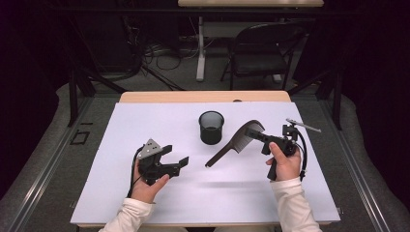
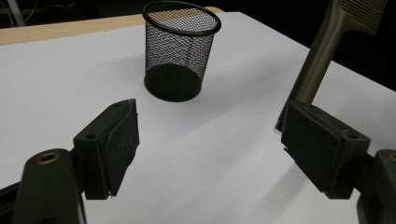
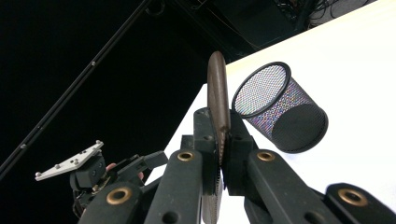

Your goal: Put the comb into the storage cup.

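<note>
White sheeting covers the table (image 1: 145, 125) we work at, with a dark room, a folding chair (image 1: 263, 50) and loose cables behind it. We take the black wire-mesh cup (image 1: 211, 127), standing upright near the middle of the sheet, as our landmark. To the right of the cup, our right gripper (image 1: 253, 132) has its jaws pressed tight on the toothed end of a dark brown plastic comb (image 1: 237, 141); the comb is lifted off the sheet, its handle slanting down toward our side, just beside the cup. To the left of the cup and nearer us, our left gripper (image 1: 178, 163) has its jaws spread wide with nothing between them, near the comb's handle tip without touching it.
</note>
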### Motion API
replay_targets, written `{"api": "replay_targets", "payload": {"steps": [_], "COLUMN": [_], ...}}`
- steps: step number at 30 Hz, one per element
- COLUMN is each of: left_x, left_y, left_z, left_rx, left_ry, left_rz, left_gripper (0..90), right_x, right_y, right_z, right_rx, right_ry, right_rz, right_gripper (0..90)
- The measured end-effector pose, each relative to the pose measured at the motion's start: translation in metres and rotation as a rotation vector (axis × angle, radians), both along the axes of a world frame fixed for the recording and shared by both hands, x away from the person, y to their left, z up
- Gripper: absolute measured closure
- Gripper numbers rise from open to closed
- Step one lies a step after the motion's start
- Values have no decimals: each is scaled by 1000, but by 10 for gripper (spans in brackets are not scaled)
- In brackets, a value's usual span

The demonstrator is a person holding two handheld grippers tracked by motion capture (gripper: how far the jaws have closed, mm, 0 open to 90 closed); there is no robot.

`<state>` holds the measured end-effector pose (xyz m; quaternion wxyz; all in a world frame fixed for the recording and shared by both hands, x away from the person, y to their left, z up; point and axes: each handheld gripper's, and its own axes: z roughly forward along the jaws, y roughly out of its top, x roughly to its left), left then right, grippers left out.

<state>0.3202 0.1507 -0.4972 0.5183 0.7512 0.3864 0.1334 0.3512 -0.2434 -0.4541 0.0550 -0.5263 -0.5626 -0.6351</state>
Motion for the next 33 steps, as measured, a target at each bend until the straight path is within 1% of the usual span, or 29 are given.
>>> {"api": "replay_targets", "payload": {"steps": [2,4,6,7,8,10,12,15,17,19,22,26,28,33], "left_x": [1,1,2,2,3,3,4,5,5,6,7,6,6,7], "left_y": [2,4,6,7,9,10,11,13,13,14,14,14,14,14], "left_z": [1,1,2,2,2,3,3,3,3,2,2,2,2,2], "left_rx": [0,-9,-2,-6,-11,-11,-14,-15,-16,-15,-19,-22,-15,-8], "left_ry": [8,13,14,17,23,26,28,35,36,41,49,48,46,45], "left_rz": [-8,-11,1,5,6,12,12,12,11,10,-13,-19,-13,-16], "left_gripper": [192,163,161,161,161,161,159,155,153,127,55,52,50,48], "right_x": [1,3,4,5,6,7,9,12,13,15,16,19,21,25], "right_y": [1,2,3,2,4,3,4,4,5,5,5,7,9,13], "right_z": [1,3,6,7,7,10,13,18,22,25,30,34,37,43], "right_rx": [-9,-22,-26,-39,-35,-63,-65,-89,-94,-103,-146,-172,-193,-225], "right_ry": [1,-4,-12,-8,-13,-1,-3,2,1,3,6,6,9,6], "right_rz": [-2,-7,-14,-9,-16,-10,-14,-9,-9,-13,-8,-10,-9,-4], "right_gripper": [870,870,870,870,870,870,870,870,870,870,870,870,870,870]}}
